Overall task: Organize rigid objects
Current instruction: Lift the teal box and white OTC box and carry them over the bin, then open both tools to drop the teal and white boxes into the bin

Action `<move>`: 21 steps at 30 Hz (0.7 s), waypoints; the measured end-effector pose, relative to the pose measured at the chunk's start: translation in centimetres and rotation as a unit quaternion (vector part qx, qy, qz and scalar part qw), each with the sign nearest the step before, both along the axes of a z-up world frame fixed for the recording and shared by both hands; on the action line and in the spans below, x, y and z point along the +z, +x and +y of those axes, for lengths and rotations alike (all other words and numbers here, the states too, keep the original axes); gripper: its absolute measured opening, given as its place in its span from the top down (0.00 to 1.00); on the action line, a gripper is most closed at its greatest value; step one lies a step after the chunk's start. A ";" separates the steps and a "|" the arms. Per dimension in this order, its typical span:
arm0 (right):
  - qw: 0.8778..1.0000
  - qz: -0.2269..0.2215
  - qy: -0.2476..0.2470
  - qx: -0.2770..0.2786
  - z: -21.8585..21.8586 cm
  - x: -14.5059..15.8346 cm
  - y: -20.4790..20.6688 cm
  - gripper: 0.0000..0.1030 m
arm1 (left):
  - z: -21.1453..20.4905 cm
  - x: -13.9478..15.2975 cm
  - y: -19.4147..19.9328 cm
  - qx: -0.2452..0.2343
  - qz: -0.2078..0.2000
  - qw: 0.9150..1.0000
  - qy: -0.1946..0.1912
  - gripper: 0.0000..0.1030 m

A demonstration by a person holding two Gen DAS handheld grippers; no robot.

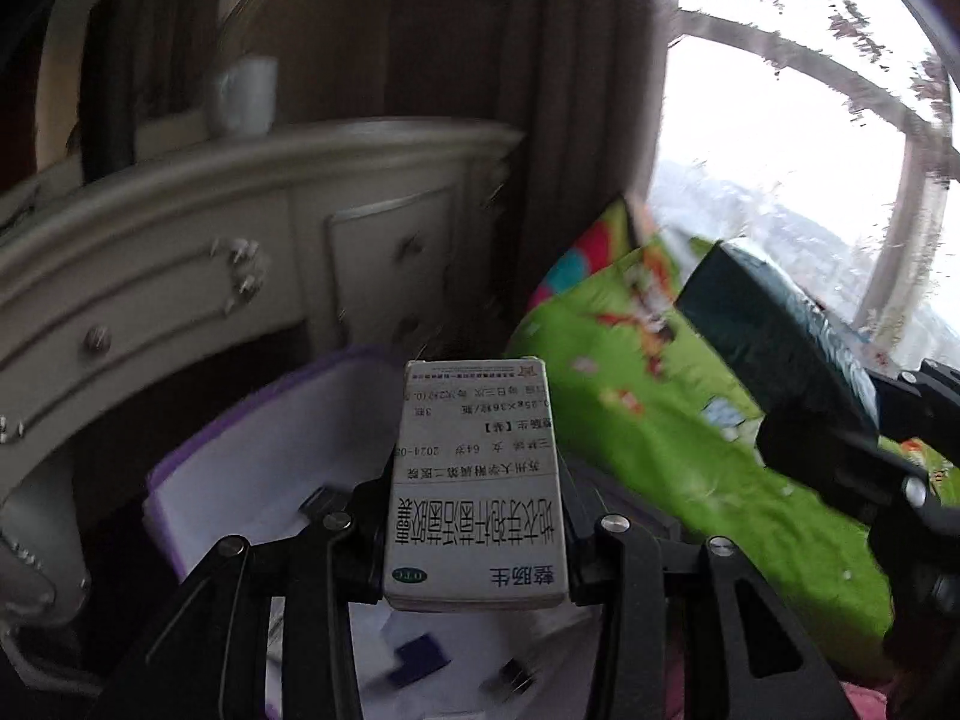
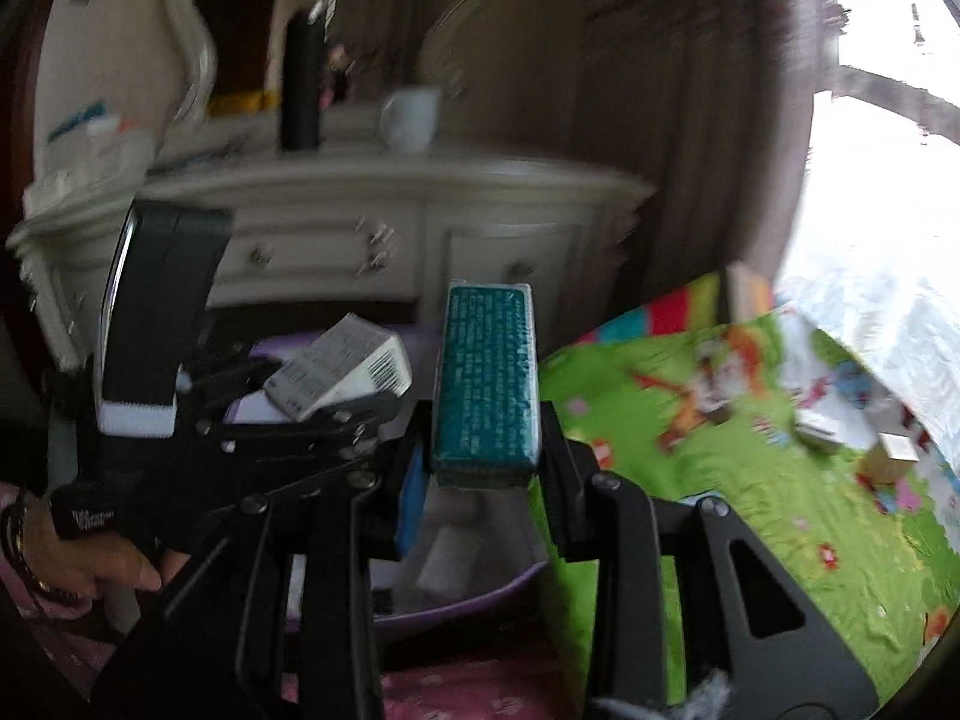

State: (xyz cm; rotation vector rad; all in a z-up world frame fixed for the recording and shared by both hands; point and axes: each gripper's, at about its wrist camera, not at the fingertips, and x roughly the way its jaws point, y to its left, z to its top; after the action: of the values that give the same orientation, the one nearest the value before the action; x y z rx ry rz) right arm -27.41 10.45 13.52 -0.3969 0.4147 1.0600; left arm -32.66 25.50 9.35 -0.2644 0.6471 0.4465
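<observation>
My left gripper (image 1: 477,516) is shut on a white medicine box (image 1: 474,480) with printed text, held above a white bin with a purple rim (image 1: 198,450). It also shows in the right wrist view (image 2: 345,366), where the left gripper (image 2: 336,408) carries it at the left. My right gripper (image 2: 483,456) is shut on a teal box (image 2: 486,384), held over the same bin (image 2: 480,591). In the left wrist view the teal box (image 1: 774,330) and right gripper appear at the right.
A cream dresser (image 1: 252,228) with drawers stands behind the bin, holding a white mug (image 2: 411,117) and a black bottle (image 2: 300,84). A green patterned bedspread (image 2: 750,450) with several small boxes (image 2: 888,456) lies to the right. A window (image 1: 798,138) is beyond.
</observation>
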 end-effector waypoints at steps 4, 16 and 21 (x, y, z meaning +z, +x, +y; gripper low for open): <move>0.998 0.008 -0.048 0.033 2.9 -2.2 -1.3 0.65 | 1.6 -1.9 -0.4 0.027 0.035 0.999 -0.015 0.60; 0.986 0.082 -0.110 0.089 6.4 -7.6 -1.8 0.64 | 5.9 -6.7 -2.0 0.105 0.114 0.986 -0.056 0.59; 0.978 0.115 -0.118 0.124 6.9 -8.6 -2.0 0.62 | 6.8 -7.0 -1.7 0.142 0.138 0.979 -0.054 0.47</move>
State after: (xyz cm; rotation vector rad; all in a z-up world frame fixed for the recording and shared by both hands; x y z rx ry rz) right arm -29.46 17.38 4.87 -0.5499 0.7161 1.3105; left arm -34.35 32.30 2.35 -0.4052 0.9116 0.7322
